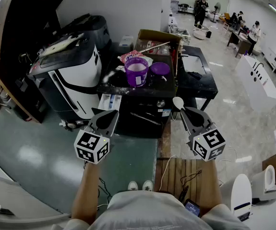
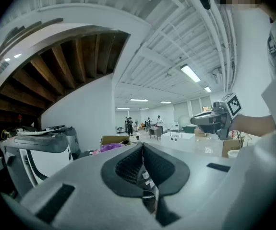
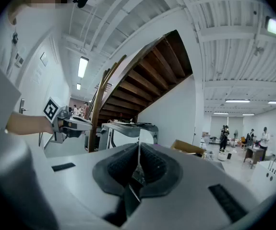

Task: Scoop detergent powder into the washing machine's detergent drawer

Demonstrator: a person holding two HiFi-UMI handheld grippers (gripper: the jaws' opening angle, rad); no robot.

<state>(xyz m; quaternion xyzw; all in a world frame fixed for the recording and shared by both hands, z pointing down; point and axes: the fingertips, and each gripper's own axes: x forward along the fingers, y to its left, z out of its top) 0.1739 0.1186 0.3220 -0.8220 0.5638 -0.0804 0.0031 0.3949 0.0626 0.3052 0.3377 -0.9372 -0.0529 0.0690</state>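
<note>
A purple tub of white powder stands open on top of the black washing machine, with its purple lid beside it. The detergent drawer juts out at the machine's upper left. My left gripper hovers just below the drawer; its jaws are shut with nothing in them. My right gripper is held before the machine's right front, shut on the handle of a white spoon. The thin handle shows edge-on between the pads.
A white and black appliance stands left of the machine. Behind it are a cardboard box and, to the right, a black table. A wooden pallet lies near my feet. People stand far off in the hall.
</note>
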